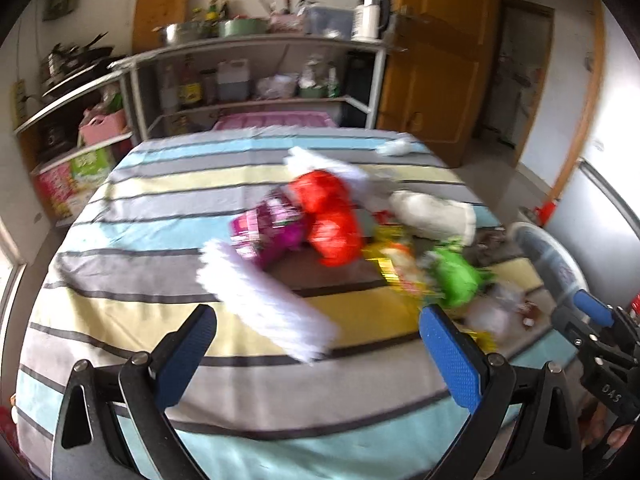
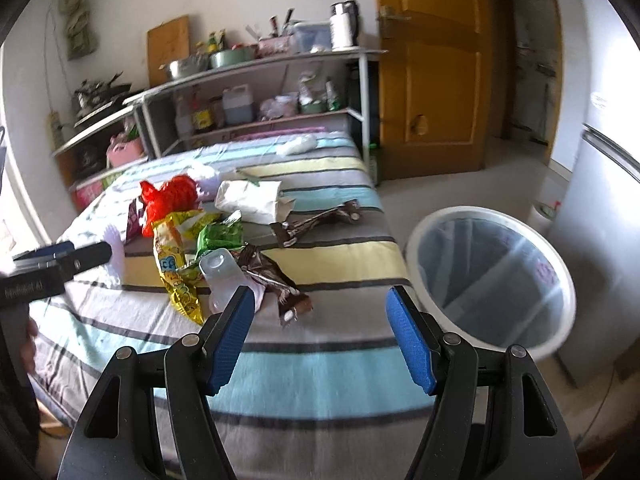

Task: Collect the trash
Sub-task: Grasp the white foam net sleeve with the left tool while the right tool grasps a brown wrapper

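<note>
A heap of trash lies on the striped tablecloth (image 2: 320, 360): a red bag (image 2: 170, 196), a yellow snack wrapper (image 2: 176, 268), a green wrapper (image 2: 220, 236), a white paper bag (image 2: 248, 198), brown wrappers (image 2: 276, 276) and a clear plastic cup (image 2: 218, 276). In the left wrist view I see the red bag (image 1: 328, 216), a purple wrapper (image 1: 268, 228) and white tissue (image 1: 264, 300). My left gripper (image 1: 316, 356) is open and empty, just before the tissue. My right gripper (image 2: 320, 336) is open and empty, near the cup and brown wrappers.
A white bin (image 2: 492, 276) with a clear liner stands on the floor right of the table. Metal shelves (image 2: 256, 64) with pots and bottles stand behind the table. A wooden door (image 2: 432, 72) is at the back right. A crumpled tissue (image 2: 298, 144) lies at the table's far edge.
</note>
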### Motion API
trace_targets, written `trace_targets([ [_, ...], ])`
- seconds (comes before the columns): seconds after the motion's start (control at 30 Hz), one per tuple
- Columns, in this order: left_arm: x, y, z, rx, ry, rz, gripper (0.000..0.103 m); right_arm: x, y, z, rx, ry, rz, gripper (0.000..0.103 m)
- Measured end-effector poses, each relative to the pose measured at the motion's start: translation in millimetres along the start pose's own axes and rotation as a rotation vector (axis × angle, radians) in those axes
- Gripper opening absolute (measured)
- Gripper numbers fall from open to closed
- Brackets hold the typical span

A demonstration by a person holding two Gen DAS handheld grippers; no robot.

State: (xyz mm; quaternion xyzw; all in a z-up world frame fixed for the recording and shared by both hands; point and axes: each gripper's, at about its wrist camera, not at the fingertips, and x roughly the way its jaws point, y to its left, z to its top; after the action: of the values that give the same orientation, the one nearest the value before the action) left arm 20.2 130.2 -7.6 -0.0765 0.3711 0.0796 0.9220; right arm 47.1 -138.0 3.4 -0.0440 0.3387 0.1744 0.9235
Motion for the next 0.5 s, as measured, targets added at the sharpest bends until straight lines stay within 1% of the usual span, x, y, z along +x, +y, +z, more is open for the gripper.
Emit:
trace_targets([
  [0.1, 5.6, 16.9, 3.8, -0.034, 0.004, -0.002, 0.103, 14.7, 2.7, 7.2, -0.036, 0.021, 0.024, 0.069],
  [0.23, 18.2, 35.4, 12.7, -0.076, 0.014, 0.014, 0.103, 32.7, 1.9, 12.4, -0.031, 0.066, 0.065, 0.069],
  [0.3, 27.0, 40.9, 19.4, -0.078, 0.028, 0.02, 0.103, 39.0, 1.8, 13.6, -0.037, 0.08, 0.065, 0.069],
  [0.37, 33.0, 43.8, 25.5, -0.073, 0.02, 0.024, 0.103, 43.7, 1.6, 14.2, -0.043, 0.092, 0.067, 0.069],
  [0.4, 37.6, 46.5, 28.5, -0.073, 0.027, 0.028, 0.103, 45.9, 1.4, 14.6, -0.044, 0.101, 0.076, 0.068],
  [0.47, 46.3, 52.0, 30.0, -0.092, 0.055, 0.019, 0.103, 48.9, 1.7, 14.9, -0.047, 0.117, 0.08, 0.062],
  [0.5, 51.5, 56.2, 27.8, -0.118, 0.084, 0.028, 0.103, 50.3, 1.8, 15.0, -0.049, 0.12, 0.08, 0.058],
])
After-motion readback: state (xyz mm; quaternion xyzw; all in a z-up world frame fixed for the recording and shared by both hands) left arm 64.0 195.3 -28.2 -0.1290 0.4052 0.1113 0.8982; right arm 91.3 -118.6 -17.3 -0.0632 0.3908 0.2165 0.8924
